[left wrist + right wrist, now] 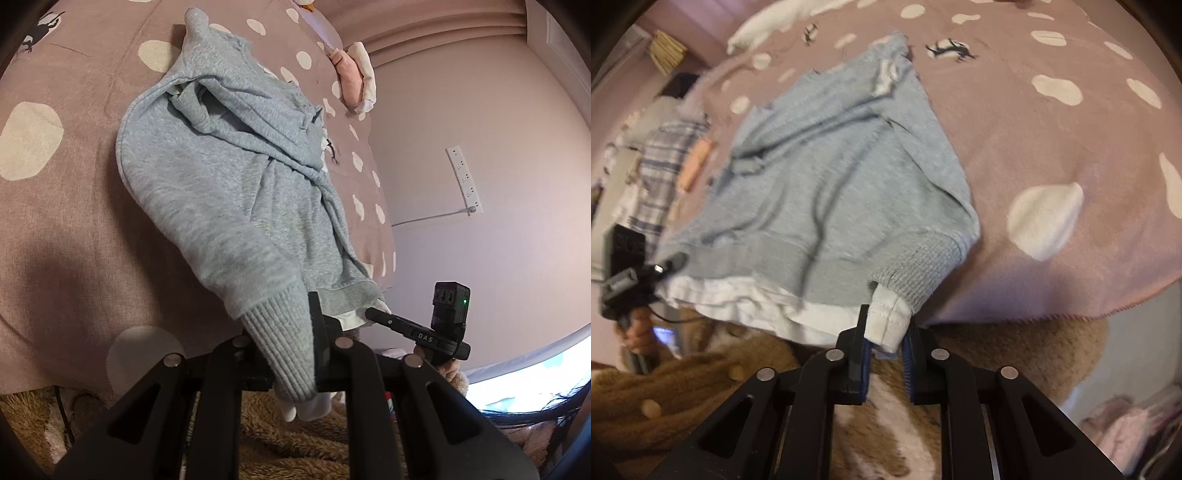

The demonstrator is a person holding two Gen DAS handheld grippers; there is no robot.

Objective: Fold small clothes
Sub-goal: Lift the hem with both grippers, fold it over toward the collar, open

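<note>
while both grippers grip the near end of the grey sweatshirt (221, 192), the step in hand looks like the start of a fold: taking up the cuffs and hem edge so the garment can be carried over itself. the sweatshirt lies rumpled on the pink spotted bed cover (74, 229), its body stretching away from the cameras and its near edge hanging just past the bed's edge. the left gripper (295, 369) has its fingers closed tight on a ribbed grey cuff (280, 350), with a white inner cuff poking out below. the right gripper (884, 354) has its fingers narrowed around the white sleeve cuff (888, 319) that sticks out of the other ribbed cuff; the pads seem to pinch it, though blur makes contact hard to confirm. the next move, i judge, calls for lifting both ends evenly, keeping the cloth taut between them, and laying the near edge toward the far collar without dragging the cover.
</note>
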